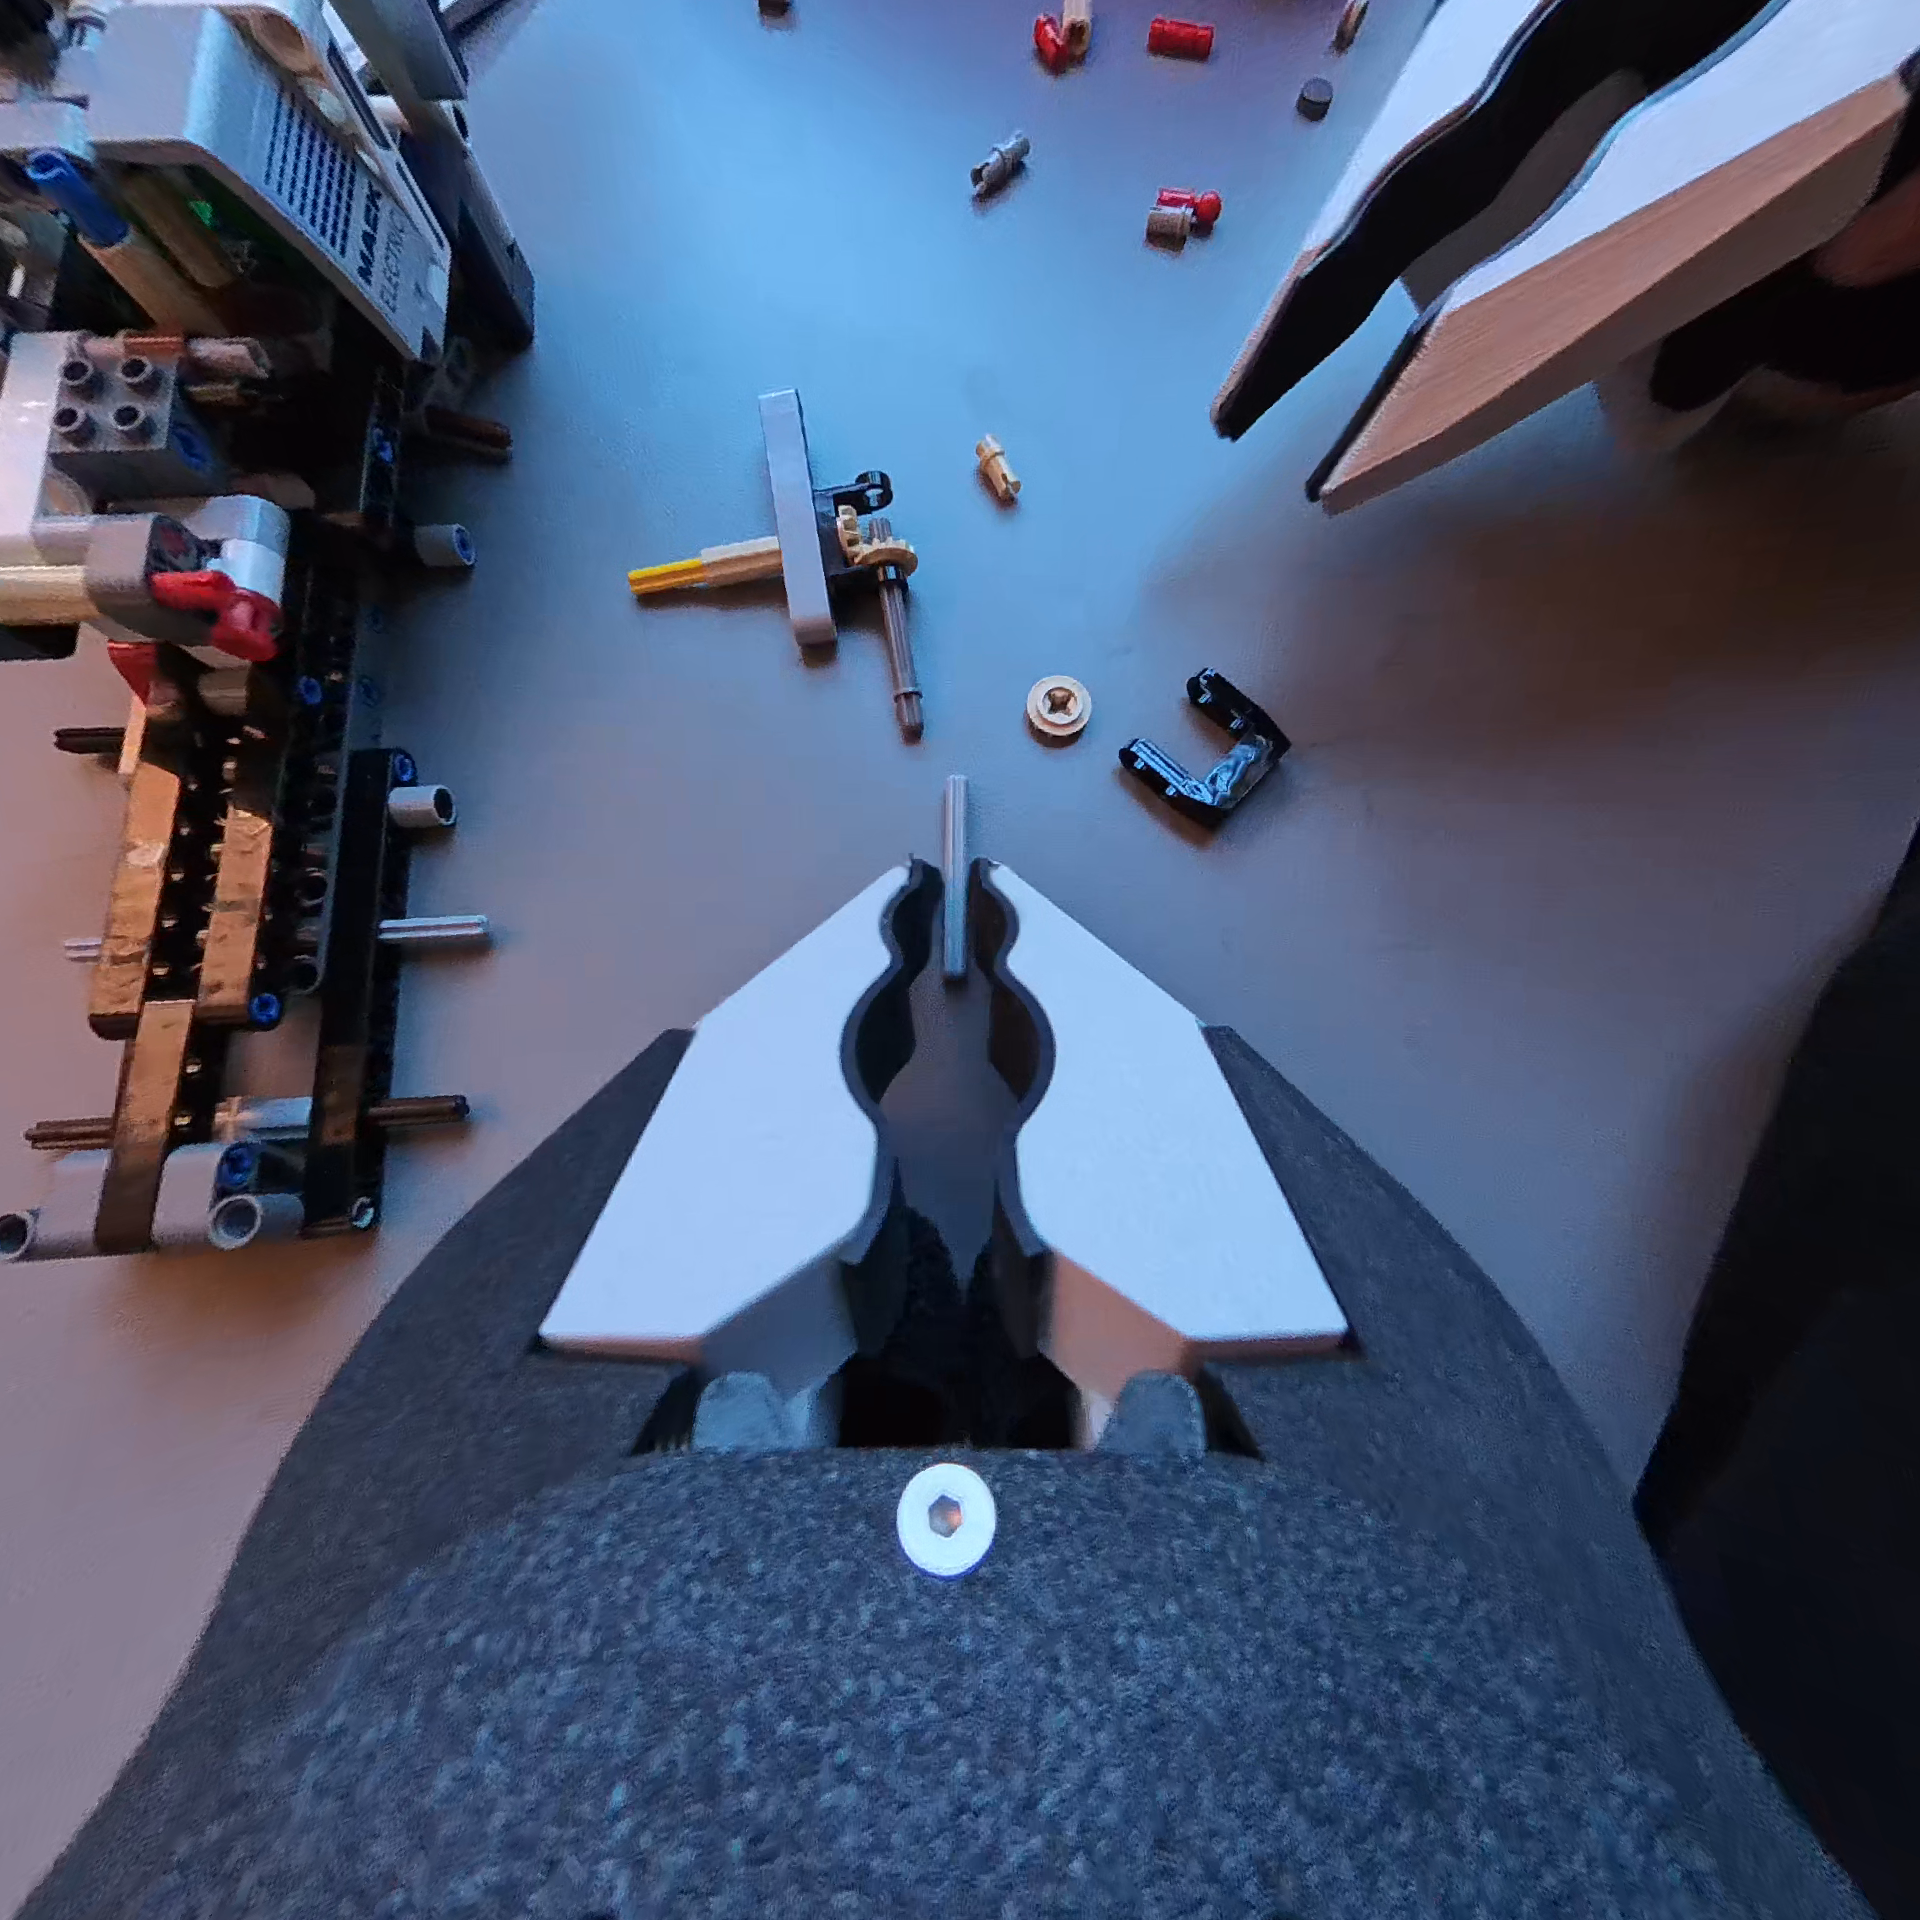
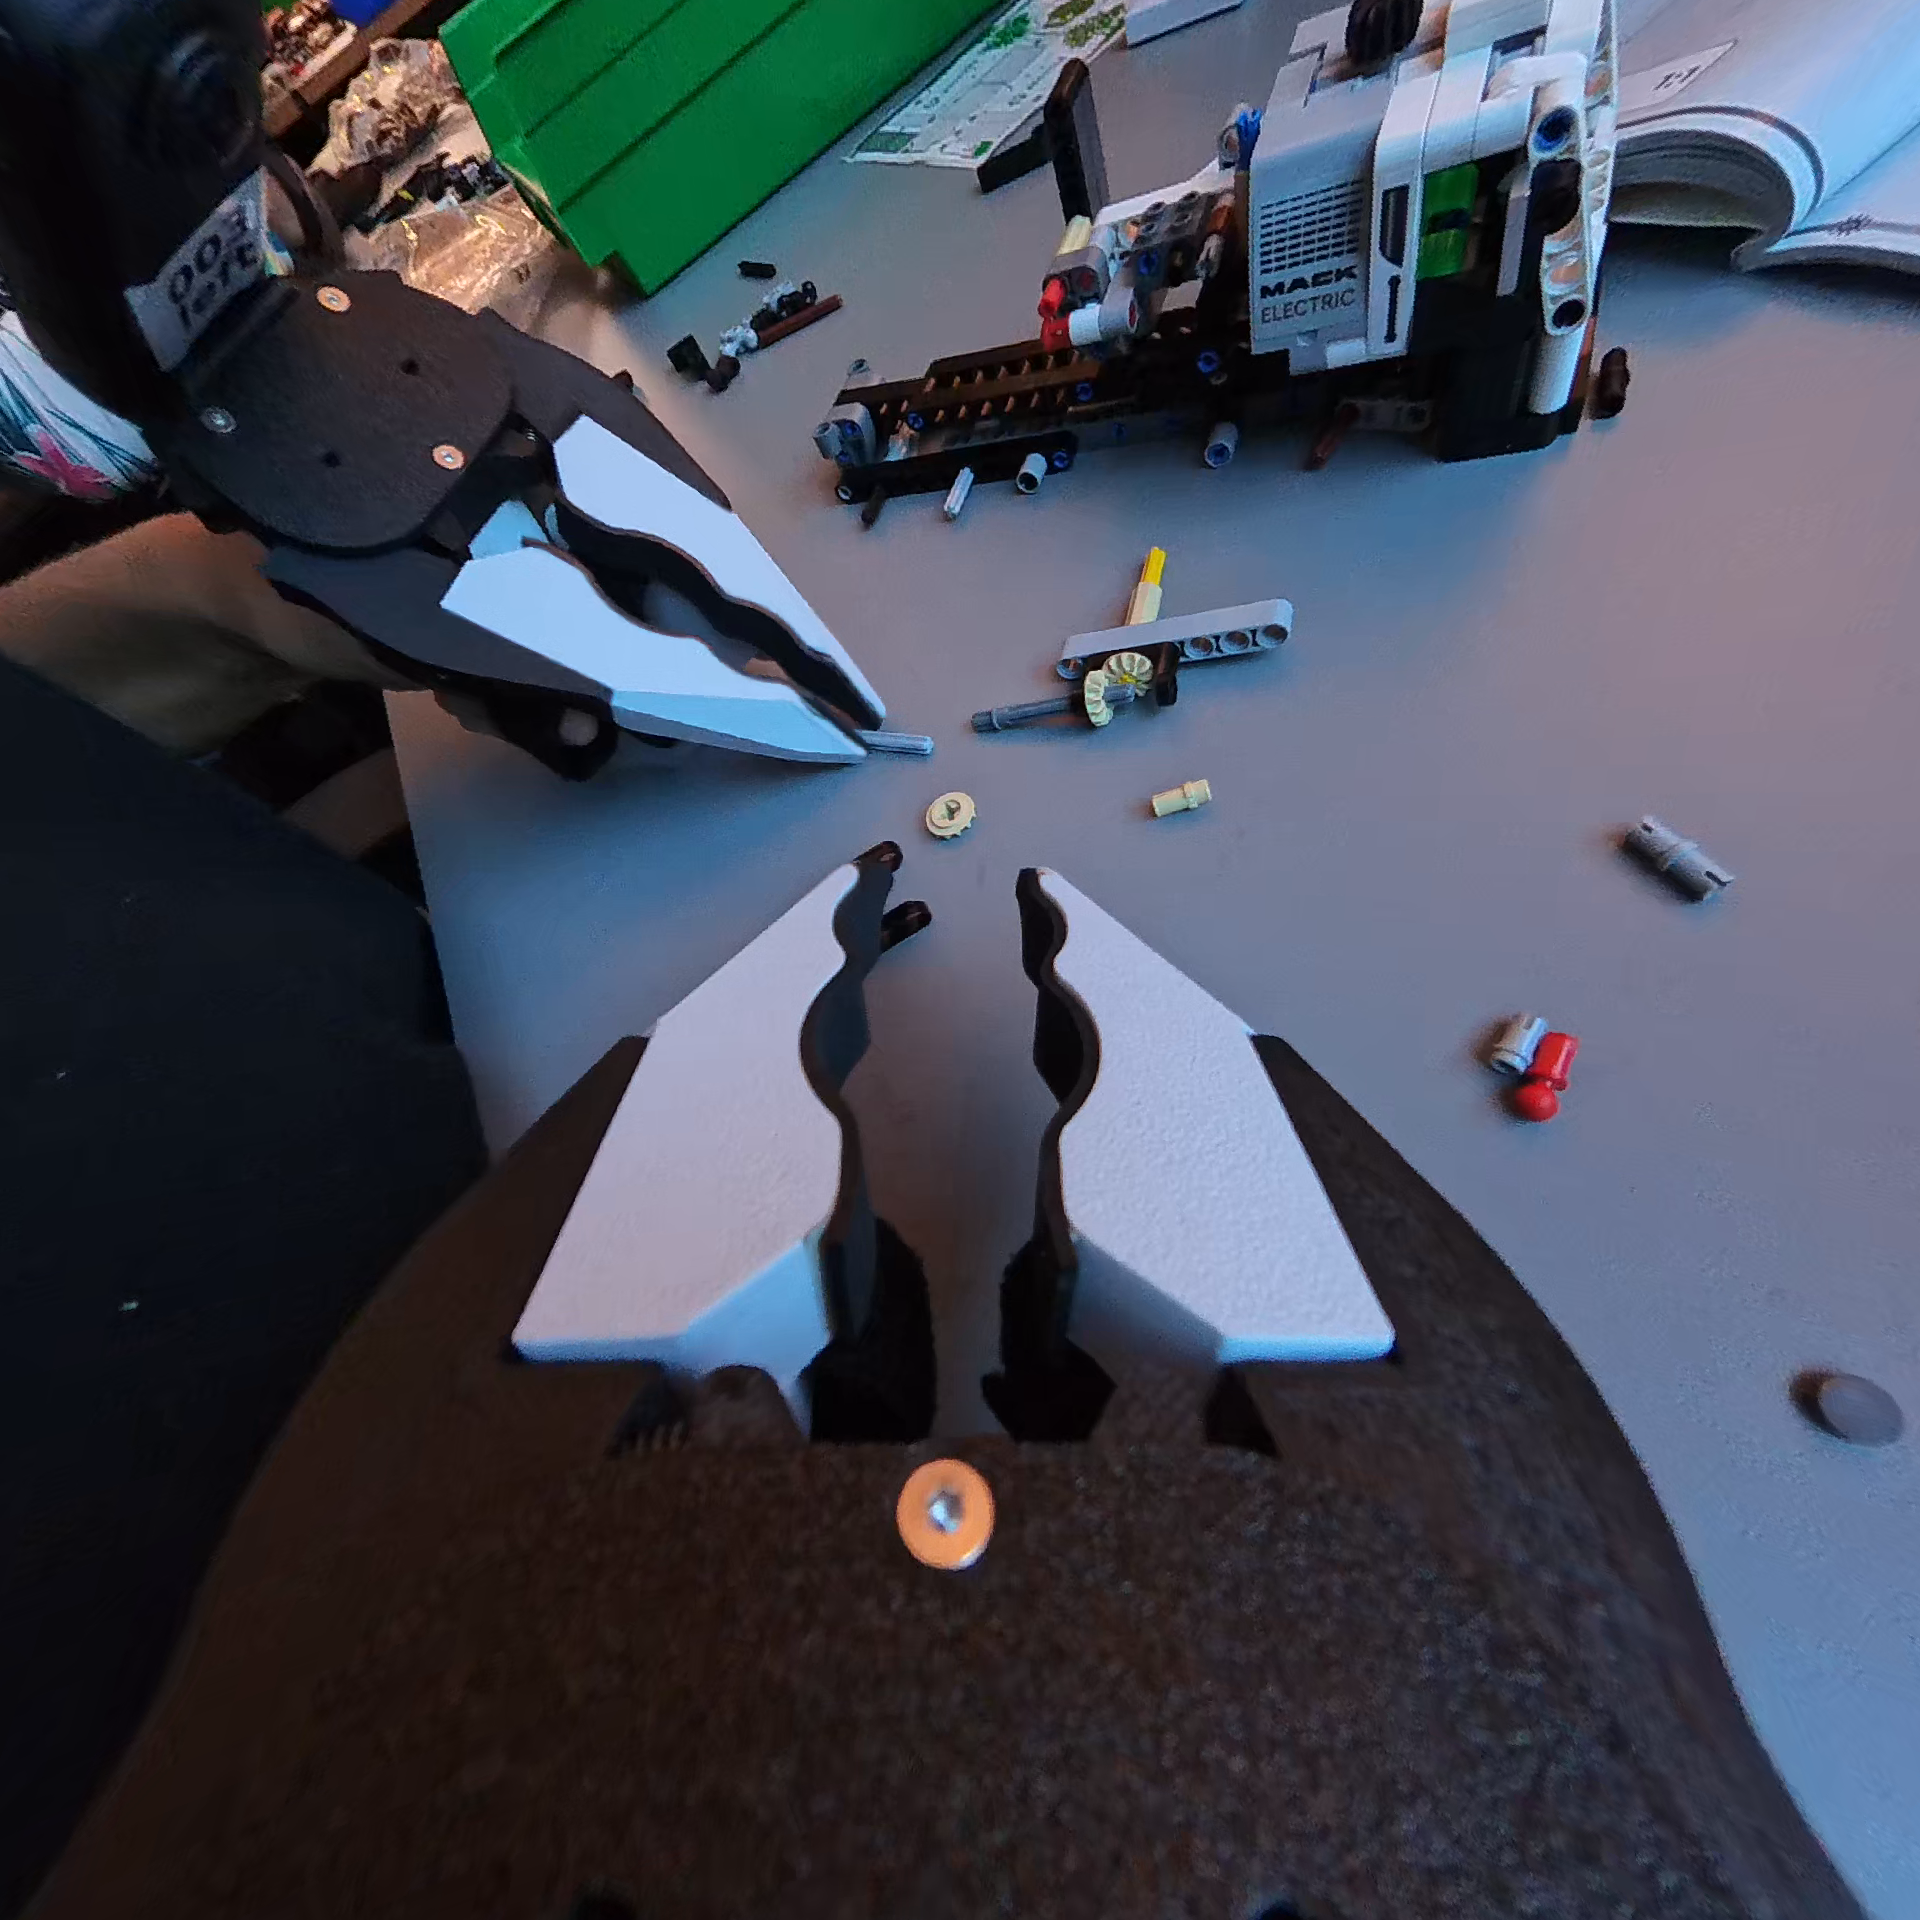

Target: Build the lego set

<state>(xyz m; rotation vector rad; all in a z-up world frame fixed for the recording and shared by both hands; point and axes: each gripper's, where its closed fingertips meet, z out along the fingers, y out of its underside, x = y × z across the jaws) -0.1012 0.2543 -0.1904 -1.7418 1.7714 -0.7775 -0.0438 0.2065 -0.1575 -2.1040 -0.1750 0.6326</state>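
Observation:
My left gripper (image 1: 951, 868) is shut on a short grey axle (image 1: 954, 873), held low over the grey table; it also shows in the right wrist view (image 2: 873, 732) with the axle (image 2: 902, 742) sticking out of its tip. My right gripper (image 2: 956, 883) is open and empty just above the table; a black angled connector (image 2: 902, 916) lies partly hidden behind its left finger. A tan gear disc (image 2: 950, 814) lies between the two grippers. A small subassembly (image 1: 798, 520) of grey beam, tan gear and yellow axle lies beyond. The partly built truck (image 2: 1351, 260) stands farther off.
Loose pieces are scattered on the table: a tan pin (image 2: 1181, 798), a grey pin (image 2: 1675, 857), a red and grey piece (image 2: 1532, 1065). A green bin (image 2: 675, 135) and an open instruction booklet (image 2: 1766, 156) lie at the back. The truck chassis (image 1: 239, 831) fills the left side. Spacing between my two grippers at the tips: around 9 cm. Between my left fingertips and the tan gear disc (image 2: 950, 814) there is roughly 4 cm. It turns up in the left wrist view (image 1: 1049, 721) as well. The small subassembly (image 1: 798, 520) is about 8 cm from both grippers' fingertips.

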